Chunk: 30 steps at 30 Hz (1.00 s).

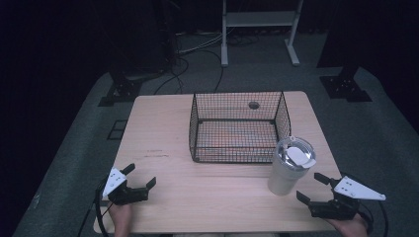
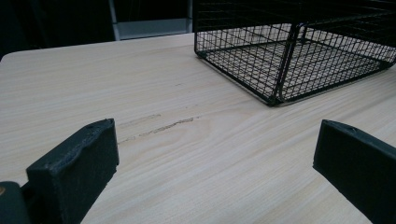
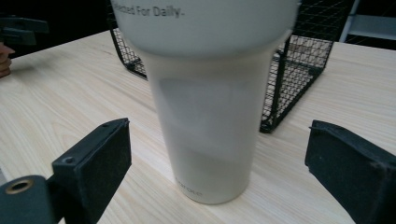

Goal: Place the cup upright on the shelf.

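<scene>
**Cup beside the basket**

A pale wooden table (image 1: 163,143) holds a black wire basket (image 1: 236,127). A tall white plastic cup (image 1: 290,167) stands upright just beside the basket. Right gripper (image 1: 310,186) and left gripper (image 1: 141,175) both gape wide, holding nothing.

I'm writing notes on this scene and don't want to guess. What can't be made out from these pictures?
- Contents of the white lidded tumbler: the clear lid in the high view and opaque walls in the right gripper view hide them.
- The tumbler's printed text: cut by the top edge in the right gripper view.
- The dark round spot behind the black wire mesh basket: too small to identify in the high view.
</scene>
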### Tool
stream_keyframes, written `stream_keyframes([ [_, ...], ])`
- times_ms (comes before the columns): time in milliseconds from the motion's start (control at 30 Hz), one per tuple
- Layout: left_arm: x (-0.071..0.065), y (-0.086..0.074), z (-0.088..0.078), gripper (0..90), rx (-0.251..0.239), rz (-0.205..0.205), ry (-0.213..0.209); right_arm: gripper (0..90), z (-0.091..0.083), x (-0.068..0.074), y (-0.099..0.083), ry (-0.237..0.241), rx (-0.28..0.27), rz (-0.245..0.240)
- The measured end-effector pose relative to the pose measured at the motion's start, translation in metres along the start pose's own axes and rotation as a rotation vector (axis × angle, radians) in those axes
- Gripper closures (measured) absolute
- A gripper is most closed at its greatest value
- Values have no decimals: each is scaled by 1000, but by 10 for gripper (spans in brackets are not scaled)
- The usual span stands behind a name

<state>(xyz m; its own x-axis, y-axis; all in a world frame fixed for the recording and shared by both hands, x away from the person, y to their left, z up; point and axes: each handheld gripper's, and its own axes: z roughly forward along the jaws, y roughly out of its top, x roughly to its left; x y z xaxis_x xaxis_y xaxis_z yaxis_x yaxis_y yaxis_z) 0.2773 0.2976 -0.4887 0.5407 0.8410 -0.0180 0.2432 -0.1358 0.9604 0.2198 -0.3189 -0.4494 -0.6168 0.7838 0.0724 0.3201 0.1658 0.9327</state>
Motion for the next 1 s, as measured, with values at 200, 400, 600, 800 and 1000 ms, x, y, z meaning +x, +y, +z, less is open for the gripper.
stream_keyframes([
  [200,0,0,0,0,-1,3,-1,64,8,4,4,13,9,-24],
  [400,0,0,0,0,0,5,-2,64,17,0,9,53,0,-25],
  [600,0,0,0,0,0,5,-3,64,32,-3,12,77,1,-18],
  [800,0,0,0,0,-5,8,-5,62,45,-4,16,62,-11,-28],
  [1000,0,0,0,0,-6,9,-7,62,55,-4,18,55,-29,-31],
])
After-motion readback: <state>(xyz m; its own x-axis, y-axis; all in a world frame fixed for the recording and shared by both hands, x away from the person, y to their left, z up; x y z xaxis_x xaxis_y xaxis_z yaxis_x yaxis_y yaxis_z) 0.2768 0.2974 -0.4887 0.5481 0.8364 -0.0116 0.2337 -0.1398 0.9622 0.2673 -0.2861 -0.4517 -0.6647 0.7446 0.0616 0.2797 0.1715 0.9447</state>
